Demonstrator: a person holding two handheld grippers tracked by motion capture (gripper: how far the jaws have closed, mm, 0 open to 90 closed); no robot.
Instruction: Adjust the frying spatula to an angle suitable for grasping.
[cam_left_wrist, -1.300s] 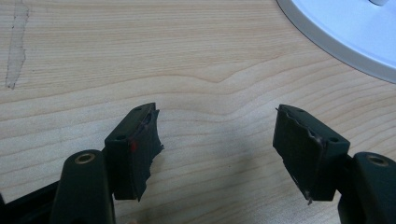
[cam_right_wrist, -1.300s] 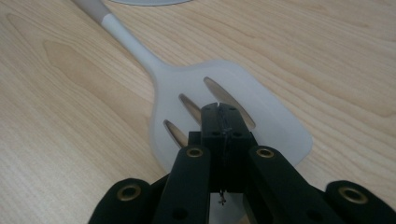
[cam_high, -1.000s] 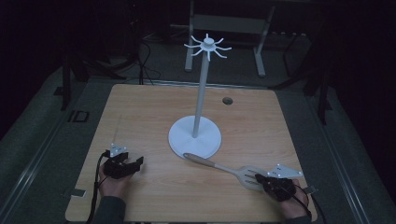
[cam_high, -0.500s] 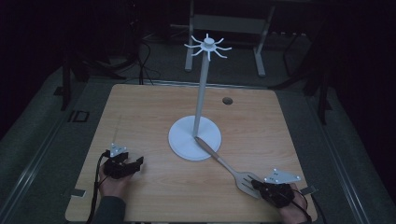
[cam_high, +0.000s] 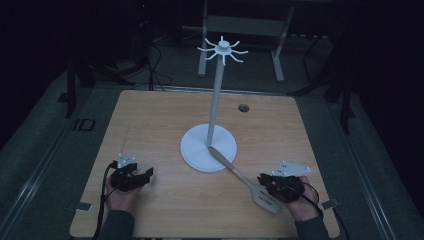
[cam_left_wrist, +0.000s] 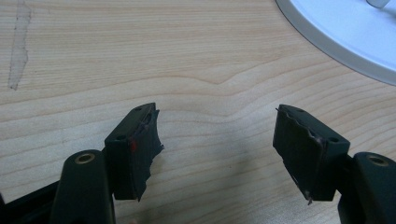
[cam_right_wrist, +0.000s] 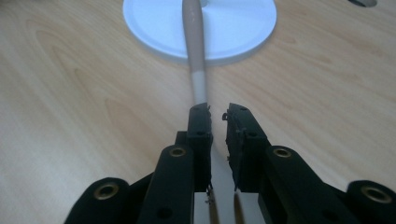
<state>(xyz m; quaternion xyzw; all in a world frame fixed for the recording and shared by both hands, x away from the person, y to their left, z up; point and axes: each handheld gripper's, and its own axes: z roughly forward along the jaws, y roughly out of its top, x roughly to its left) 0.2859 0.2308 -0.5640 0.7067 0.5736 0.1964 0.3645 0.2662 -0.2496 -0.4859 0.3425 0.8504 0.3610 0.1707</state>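
A spatula with a wooden handle and a slotted pale head lies flat on the table. Its handle end rests on the round white base of a tall hook stand. My right gripper hovers just over the spatula's head. Its jaws have just been opening and now stand a narrow gap apart. The spatula's neck and head run below that gap, and the pads do not press on them. My left gripper rests at the front left, open and holding nothing.
The stand's base lies ahead and to the right of the left gripper. A small dark hole marks the tabletop at the back right. Bare wood stretches across the left half. Dark floor and metal frames surround the table.
The spatula's handle end has swung from in front of the base onto it, near the pole. The right hand has shifted a little away from me. The left hand has kept still.
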